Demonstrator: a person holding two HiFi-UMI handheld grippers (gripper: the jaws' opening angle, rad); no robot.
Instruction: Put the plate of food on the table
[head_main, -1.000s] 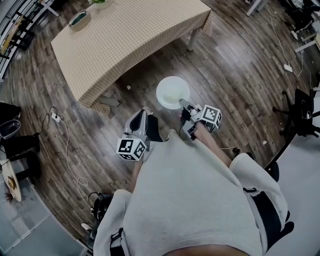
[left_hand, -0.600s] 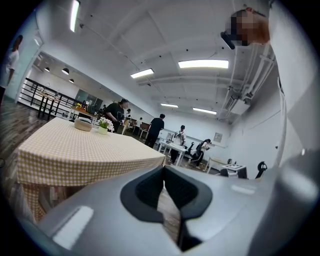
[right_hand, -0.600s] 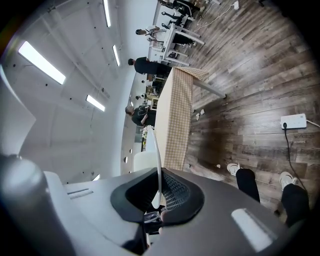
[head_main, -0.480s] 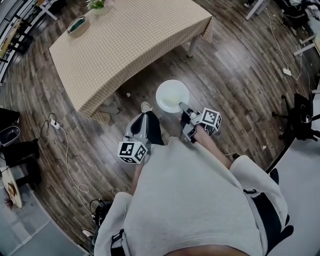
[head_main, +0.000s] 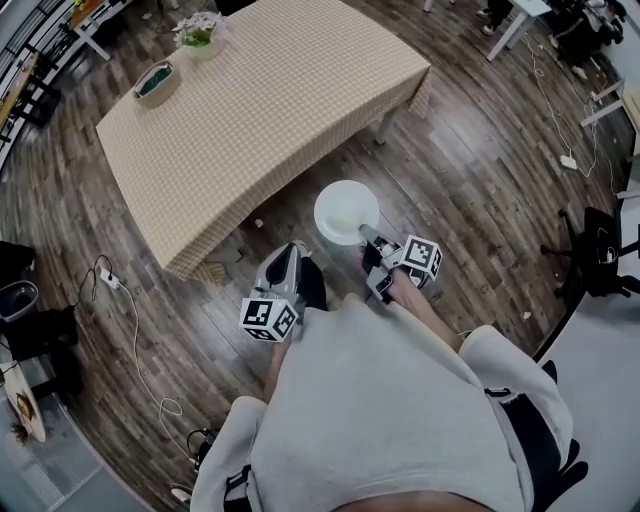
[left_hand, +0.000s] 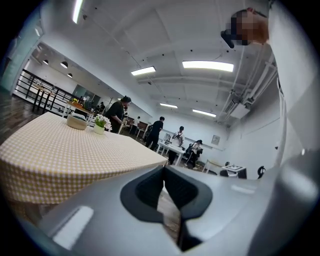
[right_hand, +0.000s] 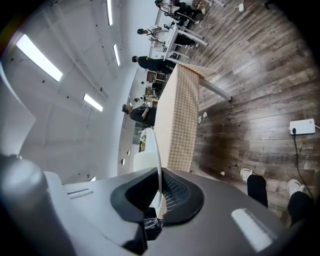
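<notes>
Gripping plate (head_main: 345, 210), right tongs (head_main: 368, 236); table (head_main: 260, 100) ahead (bowl (head_main: 158, 82), flowers (head_main: 198, 30) atop).

Smooth white plate (head_main: 346, 210), perhaps ceramic; wood floor (head_main: 480, 170)

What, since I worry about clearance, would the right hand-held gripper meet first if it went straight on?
Probably the table's cloth-draped near side: the right hand-held gripper, shut on the plate, points at it across bare floor. Relative height is unclear.
</notes>
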